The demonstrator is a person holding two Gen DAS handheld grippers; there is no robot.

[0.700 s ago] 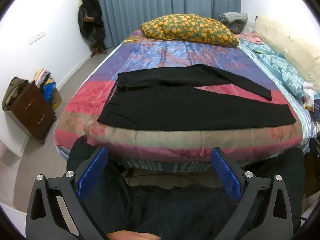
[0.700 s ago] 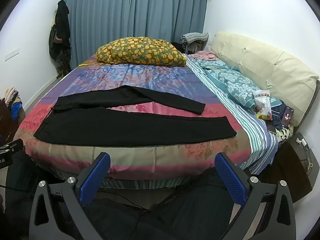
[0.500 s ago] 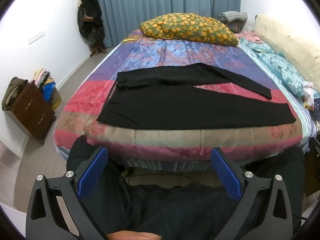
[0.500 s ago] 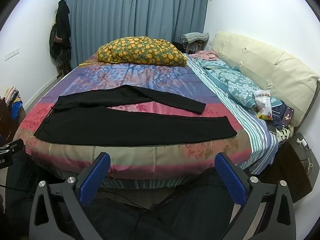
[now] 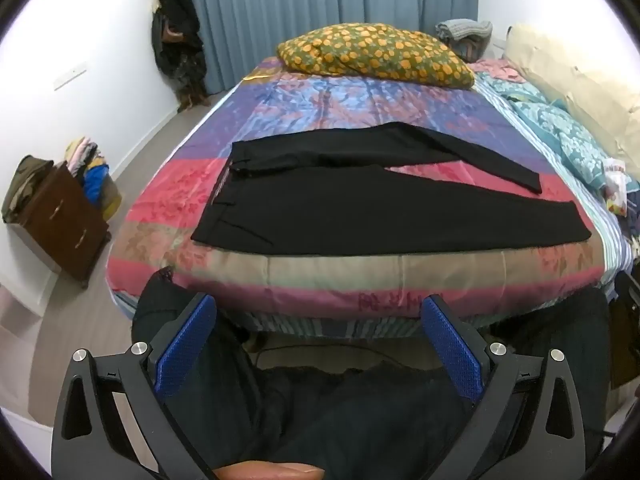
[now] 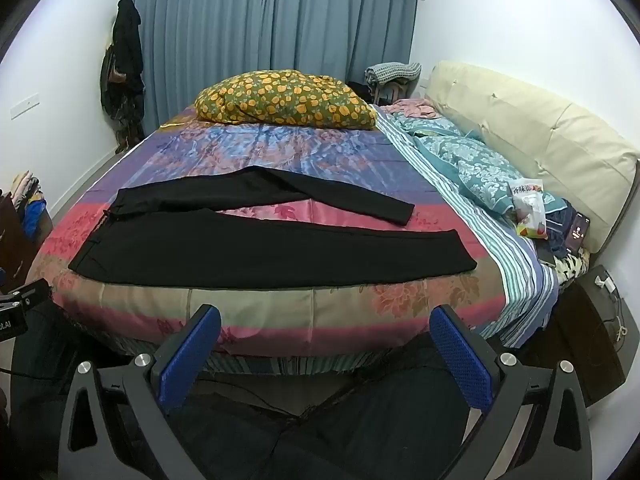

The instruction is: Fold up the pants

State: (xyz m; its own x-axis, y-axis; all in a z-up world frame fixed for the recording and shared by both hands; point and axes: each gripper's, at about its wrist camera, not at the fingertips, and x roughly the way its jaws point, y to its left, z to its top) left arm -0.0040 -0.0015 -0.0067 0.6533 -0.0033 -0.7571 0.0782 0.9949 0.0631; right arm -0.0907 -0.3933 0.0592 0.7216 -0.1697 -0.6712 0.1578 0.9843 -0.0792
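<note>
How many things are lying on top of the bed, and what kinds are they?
Pants: 1
Pillow: 1
Teal quilt: 1
Snack bag: 1
Phone: 1
Total: 5

The pants [image 6: 256, 248] are matt black cloth. The bedspread [image 6: 280, 148] is glossy satin. The finger pads [image 6: 460, 356] are dimpled blue rubber

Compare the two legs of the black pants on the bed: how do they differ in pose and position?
The near leg lies straight along the bed's front edge; the far leg angles away, leaving a wedge of bedspread between them. The near leg looks wider, the far leg narrower. Both are black, flat, and join at the waistband on the left.
</note>
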